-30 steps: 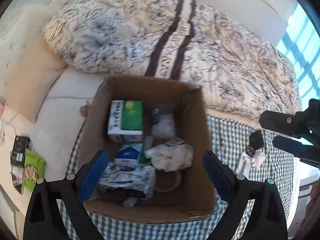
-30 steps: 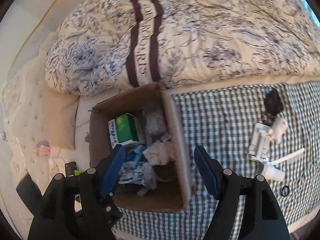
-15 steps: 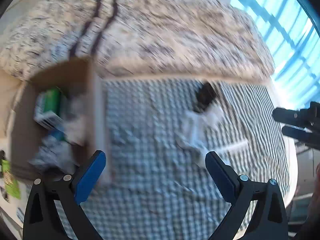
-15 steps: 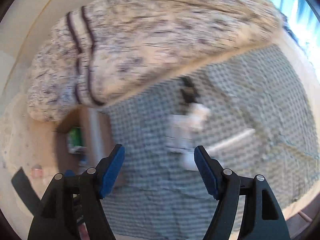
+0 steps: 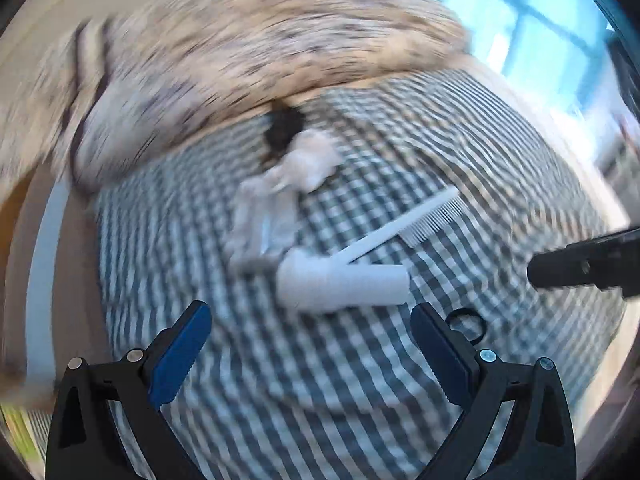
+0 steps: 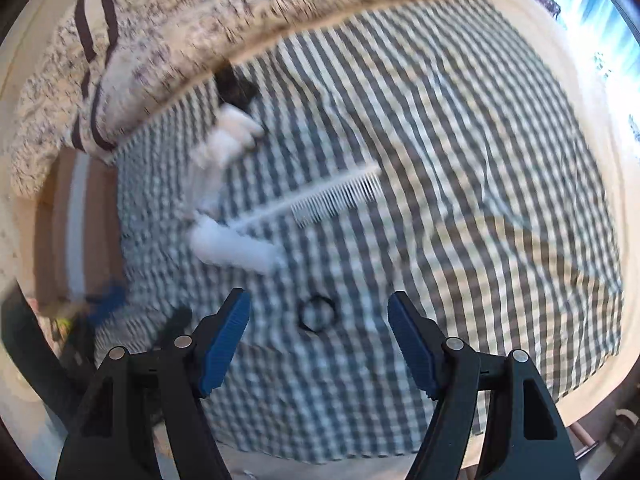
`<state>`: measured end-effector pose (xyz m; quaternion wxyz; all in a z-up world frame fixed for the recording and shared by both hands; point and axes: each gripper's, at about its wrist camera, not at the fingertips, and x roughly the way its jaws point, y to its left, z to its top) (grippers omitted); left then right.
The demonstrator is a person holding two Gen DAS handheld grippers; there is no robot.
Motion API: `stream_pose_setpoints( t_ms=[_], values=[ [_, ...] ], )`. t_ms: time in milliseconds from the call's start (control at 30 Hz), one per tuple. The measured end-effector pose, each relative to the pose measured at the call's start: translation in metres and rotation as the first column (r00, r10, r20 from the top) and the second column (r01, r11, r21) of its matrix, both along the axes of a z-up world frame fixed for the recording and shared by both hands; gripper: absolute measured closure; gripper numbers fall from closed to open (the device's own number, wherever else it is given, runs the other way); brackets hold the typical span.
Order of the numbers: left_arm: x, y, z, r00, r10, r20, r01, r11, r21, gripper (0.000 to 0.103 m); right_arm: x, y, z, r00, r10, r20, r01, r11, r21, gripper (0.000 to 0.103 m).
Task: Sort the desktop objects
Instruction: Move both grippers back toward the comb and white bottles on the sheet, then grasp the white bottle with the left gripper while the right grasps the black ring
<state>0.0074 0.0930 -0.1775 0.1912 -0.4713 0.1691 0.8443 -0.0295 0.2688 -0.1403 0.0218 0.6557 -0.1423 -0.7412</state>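
Observation:
Both views are motion-blurred. On the grey checked cloth (image 5: 320,380) lie a white tube (image 5: 344,282), a white comb (image 5: 408,222), a white packet pile (image 5: 276,208), a small black object (image 5: 284,130) and a black ring (image 5: 466,322). My left gripper (image 5: 312,356) is open and empty, just in front of the tube. My right gripper (image 6: 318,344) is open and empty, with the black ring (image 6: 316,314) between its fingertips on the cloth. The tube (image 6: 236,248) and comb (image 6: 320,200) lie beyond it. The right gripper's arm also shows in the left wrist view (image 5: 584,268).
The cardboard box edge (image 6: 76,224) is at the far left of the cloth. A patterned quilt (image 6: 200,20) is bunched along the back. A bright window (image 5: 540,28) is at the upper right. The cloth's front edge (image 6: 400,452) hangs near me.
Both grippers have swung right, away from the box of sorted items, to the loose things on the checked cloth, and come closer to them. Both stay open.

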Motion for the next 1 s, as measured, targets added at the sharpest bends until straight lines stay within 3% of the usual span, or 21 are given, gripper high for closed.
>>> stream_pose_setpoints(
  t_ms=[167, 367, 467, 567, 700, 767, 833, 867, 900, 933, 1000],
  values=[
    [-0.008, 0.013, -0.024, 0.968, -0.244, -0.056, 0.239, 0.967, -0.086, 0.001, 0.018, 0.000, -0.034, 0.998, 0.034, 0.052, -0.033, 0.999, -0.034, 0.036],
    [-0.026, 0.022, -0.034, 0.907, -0.419, -0.052, 0.415, 0.907, -0.075, 0.001, 0.017, -0.010, -0.067, 0.995, 0.040, 0.096, -0.032, 0.996, -0.079, 0.040],
    [-0.033, 0.030, -0.044, 0.872, -0.485, -0.062, 0.478, 0.872, -0.105, 0.001, 0.011, -0.013, -0.080, 0.993, 0.022, 0.117, -0.012, 0.996, -0.087, 0.042],
    [-0.039, 0.036, -0.052, 0.848, -0.529, -0.032, 0.527, 0.848, -0.057, 0.001, 0.005, -0.015, -0.091, 0.990, -0.007, 0.140, 0.019, 0.996, -0.086, 0.044],
    [-0.036, 0.043, -0.067, 0.813, -0.582, -0.019, 0.581, 0.812, -0.050, 0.001, 0.003, -0.020, -0.105, 0.982, -0.037, 0.185, 0.040, 0.999, -0.011, 0.058],
    [-0.030, 0.047, -0.075, 0.792, -0.611, 0.003, 0.610, 0.790, -0.052, 0.012, 0.005, -0.020, -0.107, 0.980, -0.060, 0.192, 0.055, 0.998, 0.029, 0.068],
    [-0.024, 0.048, -0.079, 0.781, -0.624, 0.034, 0.624, 0.780, -0.036, 0.034, 0.007, -0.017, -0.106, 0.977, -0.083, 0.196, 0.074, 0.996, 0.053, 0.078],
    [-0.023, 0.048, -0.077, 0.785, -0.617, 0.047, 0.619, 0.785, -0.017, 0.038, 0.009, -0.014, -0.105, 0.975, -0.098, 0.197, 0.089, 0.995, 0.053, 0.086],
    [-0.024, 0.048, -0.075, 0.791, -0.608, 0.065, 0.610, 0.793, -0.002, 0.054, 0.011, -0.010, -0.104, 0.973, -0.114, 0.200, 0.105, 0.993, 0.057, 0.094],
    [-0.024, 0.047, -0.073, 0.798, -0.599, 0.074, 0.600, 0.800, 0.006, 0.060, 0.013, -0.006, -0.103, 0.970, -0.128, 0.204, 0.121, 0.991, 0.048, 0.096],
    [-0.025, 0.046, -0.071, 0.811, -0.577, 0.097, 0.579, 0.815, 0.006, 0.063, 0.016, 0.000, -0.099, 0.967, -0.149, 0.205, 0.146, 0.989, 0.030, 0.098]
  ],
)
